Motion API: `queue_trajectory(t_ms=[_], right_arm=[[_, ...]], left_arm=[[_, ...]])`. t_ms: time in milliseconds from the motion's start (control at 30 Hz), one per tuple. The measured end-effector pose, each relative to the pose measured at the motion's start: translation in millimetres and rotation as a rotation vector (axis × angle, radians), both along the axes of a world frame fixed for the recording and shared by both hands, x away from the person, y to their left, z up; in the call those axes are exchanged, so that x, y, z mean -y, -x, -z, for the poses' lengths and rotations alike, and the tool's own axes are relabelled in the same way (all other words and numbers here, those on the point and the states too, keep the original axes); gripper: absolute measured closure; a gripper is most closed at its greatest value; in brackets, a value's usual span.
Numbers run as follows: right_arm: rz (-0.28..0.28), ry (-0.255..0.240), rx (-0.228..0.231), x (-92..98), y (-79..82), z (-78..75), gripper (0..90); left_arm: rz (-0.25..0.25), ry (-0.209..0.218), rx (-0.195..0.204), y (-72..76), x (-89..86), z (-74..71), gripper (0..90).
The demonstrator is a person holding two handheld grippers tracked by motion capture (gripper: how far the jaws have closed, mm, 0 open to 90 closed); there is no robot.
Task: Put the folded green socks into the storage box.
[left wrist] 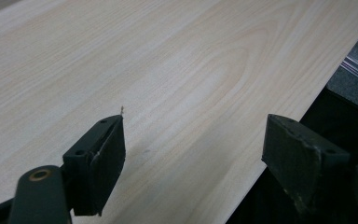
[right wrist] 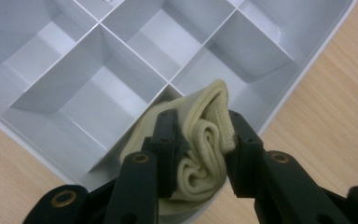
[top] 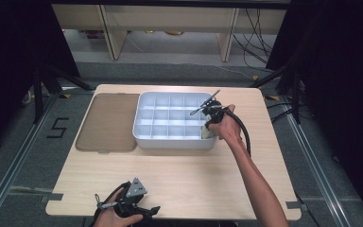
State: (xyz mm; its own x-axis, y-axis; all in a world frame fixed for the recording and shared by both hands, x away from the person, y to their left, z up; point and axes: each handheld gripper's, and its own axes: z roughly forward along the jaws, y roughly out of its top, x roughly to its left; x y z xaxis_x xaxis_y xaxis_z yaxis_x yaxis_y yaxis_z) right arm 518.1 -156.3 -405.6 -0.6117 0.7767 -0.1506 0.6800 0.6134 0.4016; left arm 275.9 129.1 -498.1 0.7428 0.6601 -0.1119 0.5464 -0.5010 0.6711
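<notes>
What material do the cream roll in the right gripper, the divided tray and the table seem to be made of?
Cream roll: looks like soft knitted fabric, perhaps a sock; ribbed weave and folds show between the right gripper pads.
Divided tray: probably plastic, pale grey, smooth and matte, with thin moulded walls.
Table: light wood grain, flat and even, maybe laminate.

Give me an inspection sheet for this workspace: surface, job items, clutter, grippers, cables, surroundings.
Surface: light wooden table, bare around the tray.
Job's things: rolled cream cloth over the near-right corner cell of the white divided tray; other visible cells hold nothing.
Clutter: brown flat lid lying left of the tray.
Grippers: right gripper shut on the cloth; left gripper open at the table's near edge.
Cables: black cable trailing from the right gripper.
Surroundings: grey floor, wooden furniture legs, floor wires behind.
</notes>
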Motion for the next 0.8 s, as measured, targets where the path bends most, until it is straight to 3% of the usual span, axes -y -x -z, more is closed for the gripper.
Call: queue_trajectory(t_ms=[267,367,567,667,700,800], right_arm=[[-0.003,-0.007,-0.018,-1.2,-1.9,15.5,68.9],[-0.003,-0.003,-0.025,-2.3,-1.1,20.8,68.5],[-0.022,0.01,-0.044,-4.3,-0.1,28.3,66.7],[-0.006,-0.003,-0.048,-3.0,0.3,30.7,64.3],[-0.002,-0.01,-0.049,-2.4,0.4,30.9,62.4],[0.012,-0.053,-0.057,0.6,0.7,28.3,55.6]], left_arm=[[-0.003,-0.011,0.001,-0.5,-0.4,0.4,20.7],[-0.025,-0.007,-0.011,0.4,1.1,1.5,20.8],[-0.006,-0.01,-0.001,0.1,0.3,0.3,20.7],[-0.001,-0.019,-0.004,-0.5,0.3,0.6,20.7],[-0.006,-0.003,-0.007,0.9,1.2,0.7,20.7],[-0.006,0.001,-0.009,1.0,1.1,0.1,20.7]])
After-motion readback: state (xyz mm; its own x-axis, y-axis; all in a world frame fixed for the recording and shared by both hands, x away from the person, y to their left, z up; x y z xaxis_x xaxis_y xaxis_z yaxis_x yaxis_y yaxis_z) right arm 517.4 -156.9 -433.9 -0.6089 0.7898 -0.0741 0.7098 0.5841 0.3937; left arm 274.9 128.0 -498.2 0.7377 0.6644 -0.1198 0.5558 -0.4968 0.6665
